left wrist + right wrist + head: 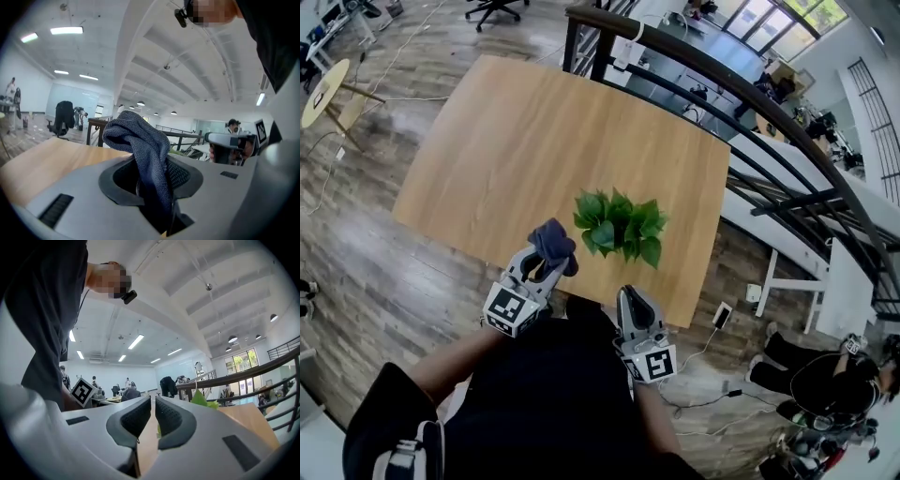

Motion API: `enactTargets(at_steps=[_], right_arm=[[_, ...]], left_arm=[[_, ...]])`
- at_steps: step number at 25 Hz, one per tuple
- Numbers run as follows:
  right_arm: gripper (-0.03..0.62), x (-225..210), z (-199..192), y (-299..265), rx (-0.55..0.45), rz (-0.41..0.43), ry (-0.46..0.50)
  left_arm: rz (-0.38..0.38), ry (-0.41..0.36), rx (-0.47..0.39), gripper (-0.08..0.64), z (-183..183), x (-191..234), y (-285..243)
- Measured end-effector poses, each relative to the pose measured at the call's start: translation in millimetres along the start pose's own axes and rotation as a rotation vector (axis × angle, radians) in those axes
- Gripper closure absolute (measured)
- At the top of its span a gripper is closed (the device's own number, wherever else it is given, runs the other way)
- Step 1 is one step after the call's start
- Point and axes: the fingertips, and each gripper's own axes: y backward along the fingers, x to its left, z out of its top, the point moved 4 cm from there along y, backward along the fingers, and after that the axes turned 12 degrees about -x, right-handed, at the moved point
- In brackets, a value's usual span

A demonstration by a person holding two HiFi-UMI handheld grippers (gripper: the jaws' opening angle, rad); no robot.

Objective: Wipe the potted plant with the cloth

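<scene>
Standing at the near edge of the wooden counter (516, 141), the person holds a pair of tongs in each hand, both pointing out across the top. The left tongs (546, 267) are clamped on a dark blue-grey cloth (553, 242). The left gripper view shows the cloth pinched deep between the two pads, with a bunched fold rising above them and the rest hanging down. The right tongs (631, 298) are pressed together with only a thin slit between the pads and nothing caught there.

The potted plant (621, 227) sits on the counter towards its near right corner. Its green leaves spread wide enough to hide the pot from above. The cloth is just to the left of the leaves, close to them but not touching. The right tongs sit just short of the counter's near edge, near the plant, and a leaf tip shows beyond their pads. A dark railing (741, 103) runs behind the counter.
</scene>
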Motion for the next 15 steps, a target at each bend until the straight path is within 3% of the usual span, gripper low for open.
enactTargets(at_steps=[4,6,8,11,15], right_arm=[[0.572,-27.4,-18.9,0.8,0.075,0.102,0.001],[0.572,-40.1,-36.7,3.0,0.119,0.153,0.033],[0.571,-52.4,-61.4,4.1,0.161,0.177,0.064],[0.435,-70.0,-109.2,23.1,0.287,0.197,0.108],[0.372,-98.7,-160.9,27.2,0.411,0.173,0.068]], left_arm=[[0.067,-0.083,0.041,0.413,-33.8,11.8,-4.0],[0.078,-0.104,0.130,0.413,-63.1,21.5,-3.9],[0.065,-0.143,0.271,0.413,-100.6,33.6,-8.3],[0.062,-0.147,0.431,0.413,-152.8,42.1,-11.9],[0.058,-0.099,0.458,0.413,-179.9,50.0,-26.2]])
